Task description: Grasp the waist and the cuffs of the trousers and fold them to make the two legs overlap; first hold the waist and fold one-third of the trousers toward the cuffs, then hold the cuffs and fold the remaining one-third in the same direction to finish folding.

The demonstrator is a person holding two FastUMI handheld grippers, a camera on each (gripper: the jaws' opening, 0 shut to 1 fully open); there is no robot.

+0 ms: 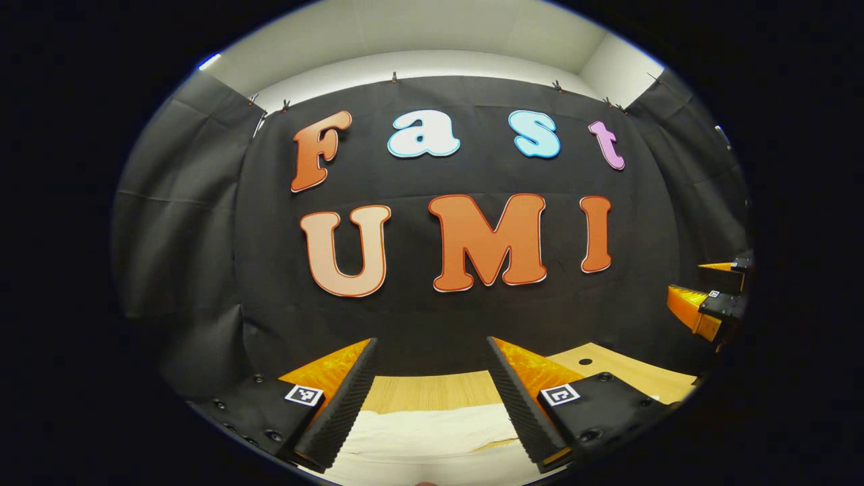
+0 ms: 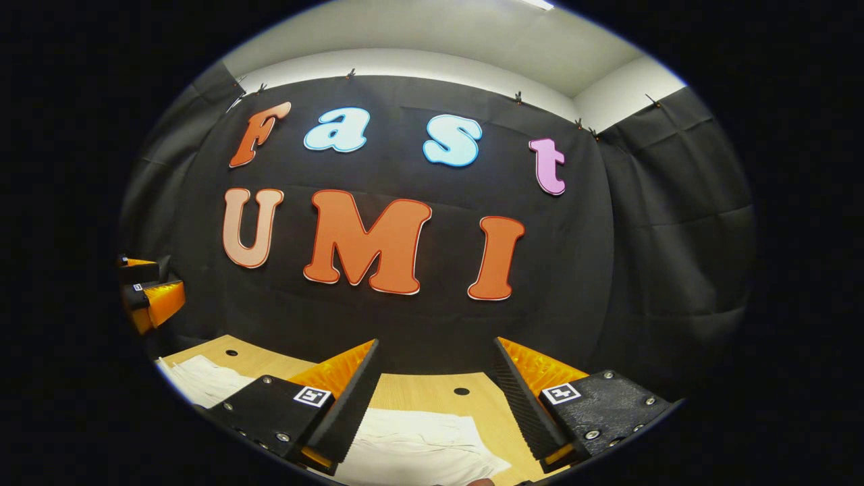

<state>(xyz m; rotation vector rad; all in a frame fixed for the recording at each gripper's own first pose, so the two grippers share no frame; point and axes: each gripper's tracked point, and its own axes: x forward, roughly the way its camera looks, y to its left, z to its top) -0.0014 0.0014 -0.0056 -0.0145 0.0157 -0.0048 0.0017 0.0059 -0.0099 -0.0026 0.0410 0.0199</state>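
The white trousers lay flat on the wooden worktop, at the bottom of the left gripper view, right under the left hand-held gripper. Its two fingers were spread wide apart with nothing between them. It was held above the cloth, not touching it, likely so it could come down and pinch one end of the trousers.

In the right gripper view the trousers showed at the bottom middle, and more white cloth lay at the lower left. The right hand-held gripper was wide open too, with empty space between its fingers, and it hung over the cloth the same way. Each gripper could be seen small at the side edge of the other's view, so they were side by side but well apart, one for each end of the trousers.

I could not tell which end was the waist. No fold looked started, I think
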